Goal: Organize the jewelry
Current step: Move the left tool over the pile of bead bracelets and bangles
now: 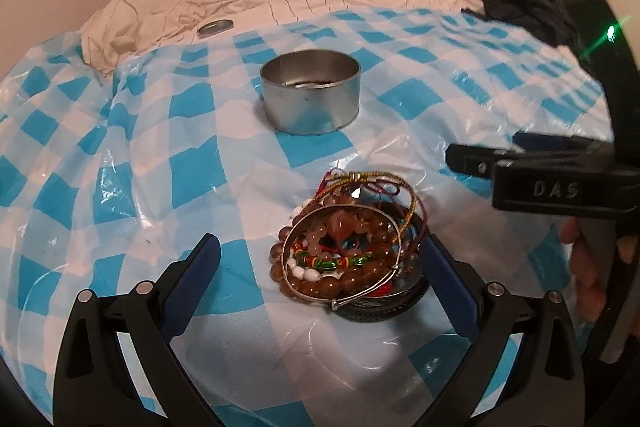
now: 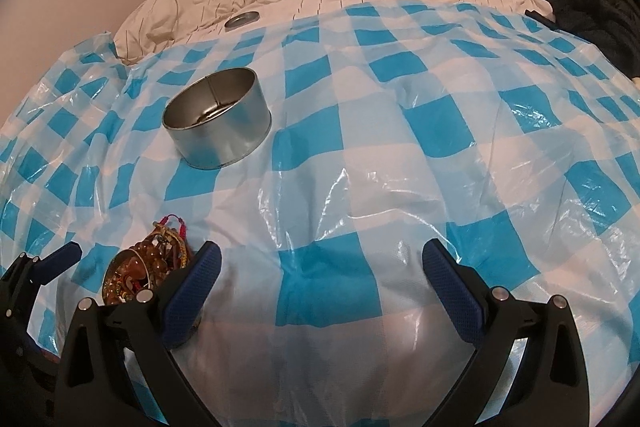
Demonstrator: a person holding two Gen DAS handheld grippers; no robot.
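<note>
Both of your grippers stood with jaws apart and held nothing. Your left gripper (image 1: 320, 269) had the jewelry pile (image 1: 346, 253) between its fingers, heaped on a small dark dish (image 1: 380, 309) on the checked plastic sheet (image 1: 120, 155). Your right gripper (image 2: 322, 281) hovered over bare sheet just beside it. That heap looked light but tangled: stiff metal bangles over smooth, probably slippery beads and soft cords, so you probably wanted a bangle rim or one bead strand. Farther off sat the round tin (image 1: 310, 91), upright and open, with a small lid (image 1: 215, 27) beyond on the bedding.
</note>
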